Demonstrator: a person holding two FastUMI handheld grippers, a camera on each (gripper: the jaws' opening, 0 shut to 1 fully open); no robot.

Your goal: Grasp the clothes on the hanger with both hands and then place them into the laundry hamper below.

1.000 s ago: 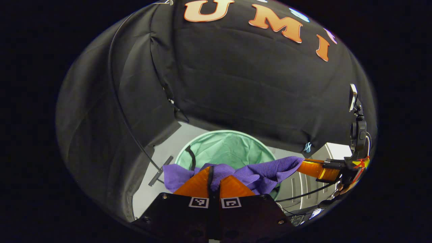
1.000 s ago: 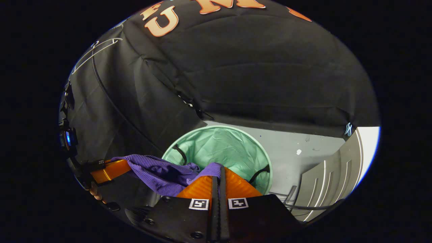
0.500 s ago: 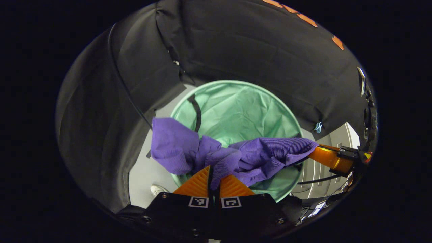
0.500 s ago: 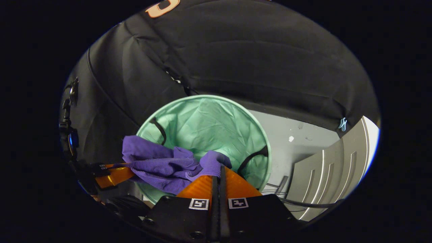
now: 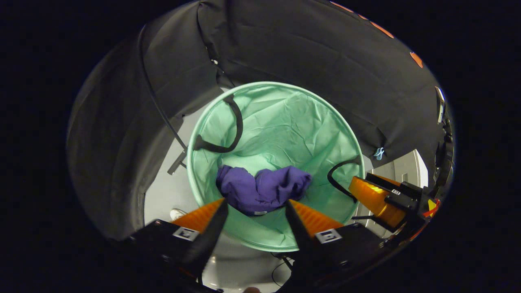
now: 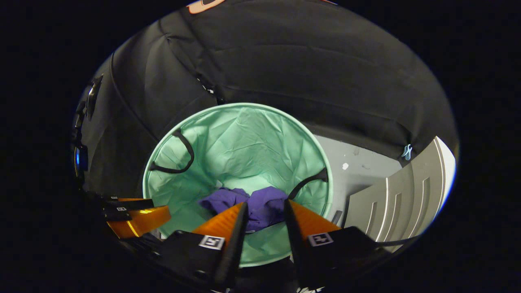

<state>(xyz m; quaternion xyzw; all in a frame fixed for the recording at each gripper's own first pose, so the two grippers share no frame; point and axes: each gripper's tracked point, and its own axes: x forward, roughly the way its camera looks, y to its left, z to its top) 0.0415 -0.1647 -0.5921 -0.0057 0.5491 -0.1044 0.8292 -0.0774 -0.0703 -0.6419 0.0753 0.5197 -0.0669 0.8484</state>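
Clothes [image 5: 262, 189] sit as a purple bundle at the bottom of the green laundry hamper [image 5: 285, 122], in the lower middle of the left gripper view. In the right gripper view I see the same bundle [image 6: 252, 203] low in the hamper [image 6: 244, 142], just beyond my own fingers. My left gripper [image 5: 254, 209] has its jaws spread wide with nothing between them. My right gripper [image 6: 264, 211] is also parted and empty. From the left gripper view it shows at the right edge [image 5: 376, 195]. I judge the fabric light, soft and limp, so it will crumple and drape. If I must retake it, I would pinch a raised fold on top.
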